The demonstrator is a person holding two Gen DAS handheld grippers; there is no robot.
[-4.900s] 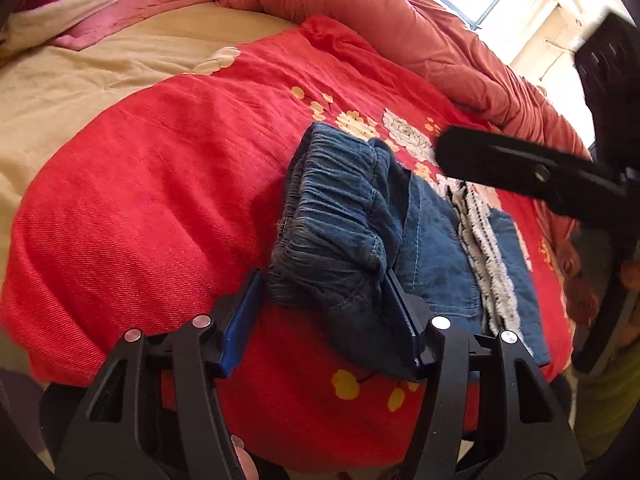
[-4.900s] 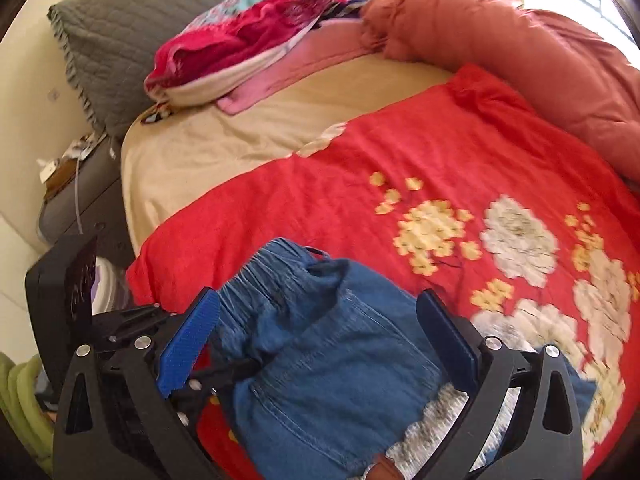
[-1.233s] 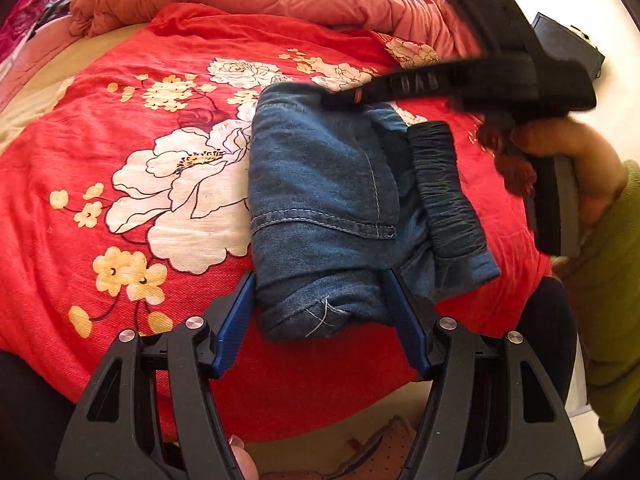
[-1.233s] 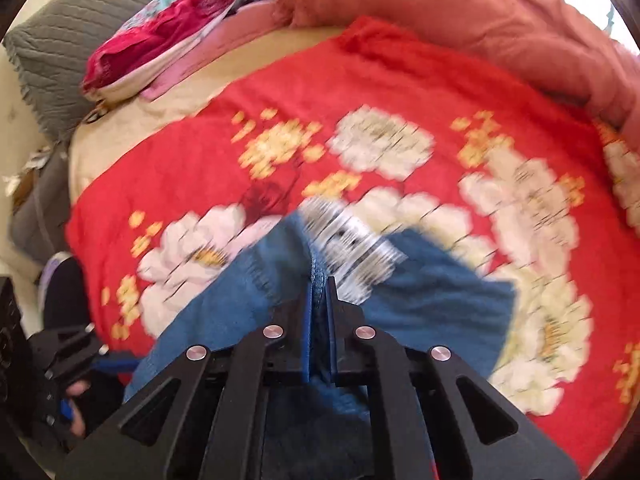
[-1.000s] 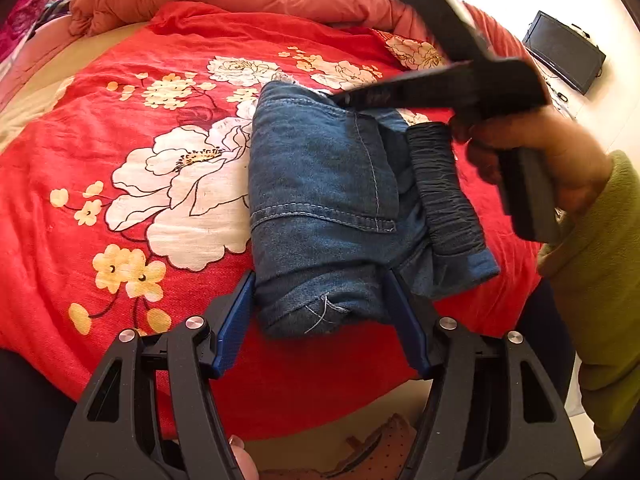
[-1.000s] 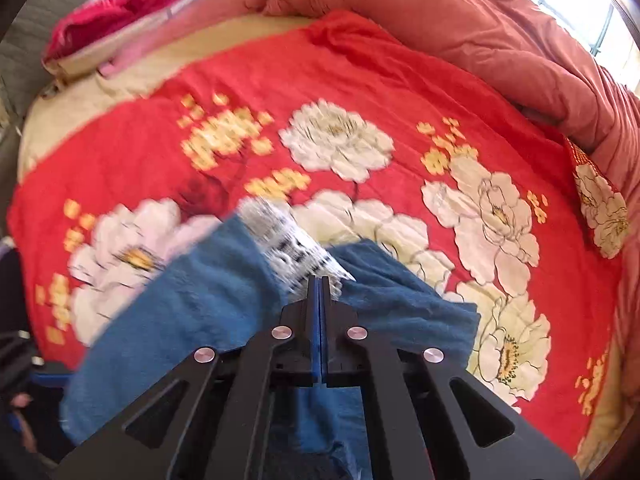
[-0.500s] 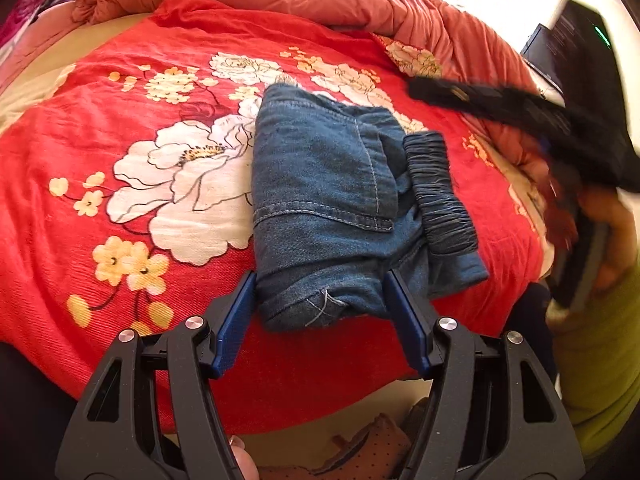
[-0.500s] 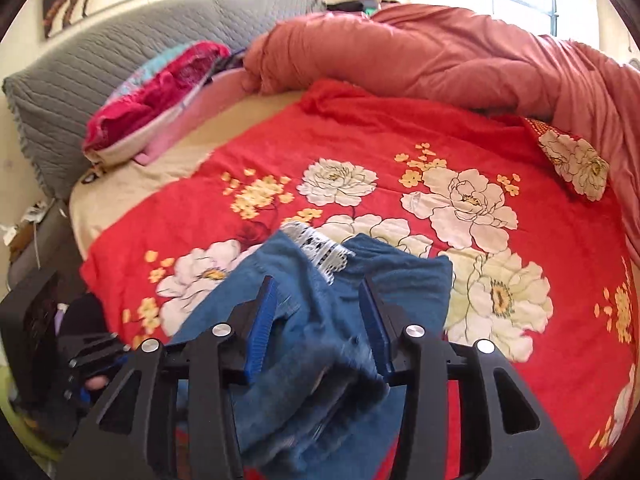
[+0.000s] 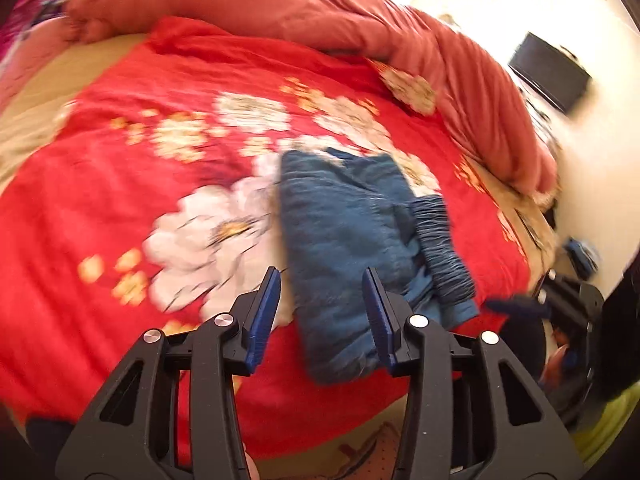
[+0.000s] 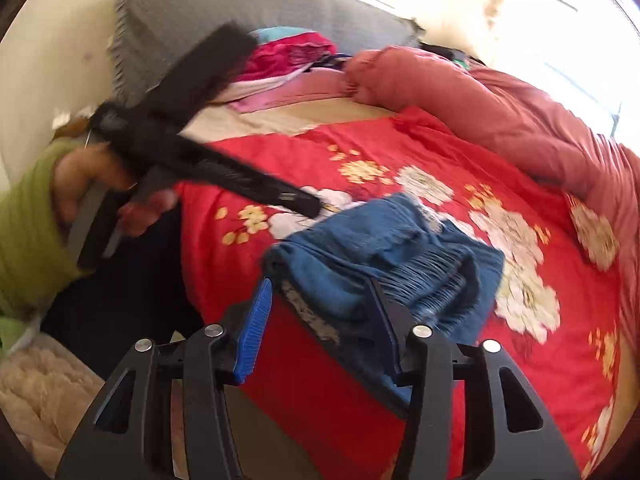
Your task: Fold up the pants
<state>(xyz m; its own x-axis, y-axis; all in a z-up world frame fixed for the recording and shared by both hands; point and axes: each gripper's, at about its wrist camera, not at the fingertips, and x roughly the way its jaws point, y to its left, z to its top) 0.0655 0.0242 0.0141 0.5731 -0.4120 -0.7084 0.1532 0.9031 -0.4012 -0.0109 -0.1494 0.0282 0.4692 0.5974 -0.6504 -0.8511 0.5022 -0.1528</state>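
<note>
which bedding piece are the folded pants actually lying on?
The red floral blanket. The folded pants lie on it; the plain salmon comforter is bunched behind, and the beige sheet is off to the side.

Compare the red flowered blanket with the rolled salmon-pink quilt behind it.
The red flowered blanket lies spread flat; the salmon-pink quilt is bunched into a long roll. The blanket bears white and yellow flowers; the quilt looks plain. The folded jeans rest on the blanket, not on the quilt. Both lie on the bed.
</note>
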